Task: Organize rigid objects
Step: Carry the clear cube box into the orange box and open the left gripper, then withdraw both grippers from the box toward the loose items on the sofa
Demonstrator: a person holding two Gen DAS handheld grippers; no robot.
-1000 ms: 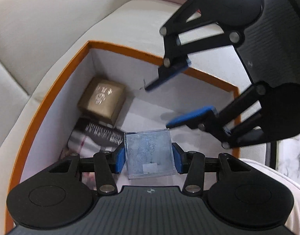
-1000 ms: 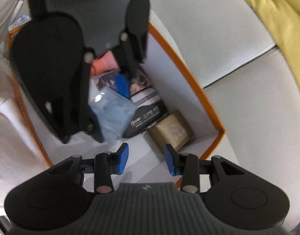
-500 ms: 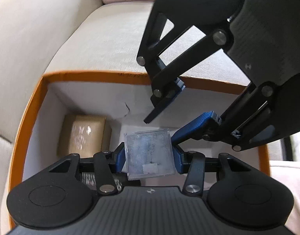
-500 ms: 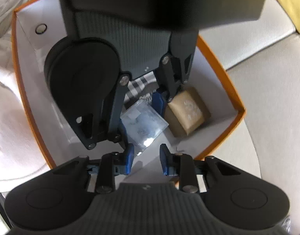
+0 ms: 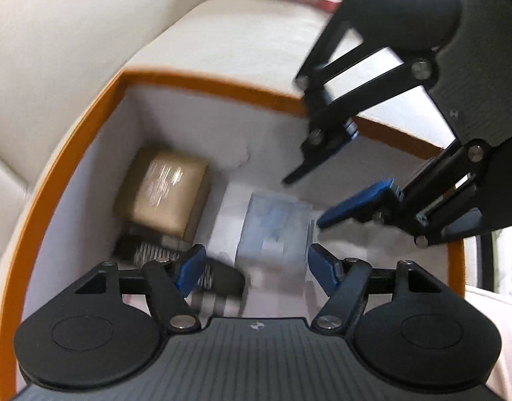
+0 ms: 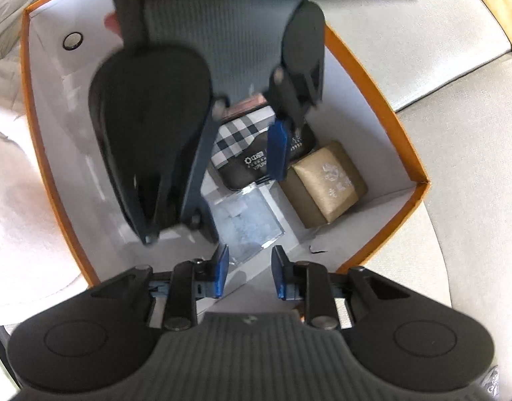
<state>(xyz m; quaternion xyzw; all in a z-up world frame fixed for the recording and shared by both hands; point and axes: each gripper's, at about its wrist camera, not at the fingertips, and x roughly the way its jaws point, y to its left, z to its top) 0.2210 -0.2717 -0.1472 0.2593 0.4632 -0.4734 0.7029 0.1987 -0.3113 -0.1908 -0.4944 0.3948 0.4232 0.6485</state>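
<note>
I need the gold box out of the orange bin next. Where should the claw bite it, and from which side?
Come straight down from above and pinch the gold box across its two short side faces. It lies flat in the bin's corner, one side near the wall, the other against the black tin, so only its top is open. The fit looks tight.

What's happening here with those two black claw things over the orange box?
A person is packing small items into the orange box using two handheld grippers. The left gripper is open above a clear plastic case lying on the box floor beside a gold box. The right gripper hangs open and empty.
</note>
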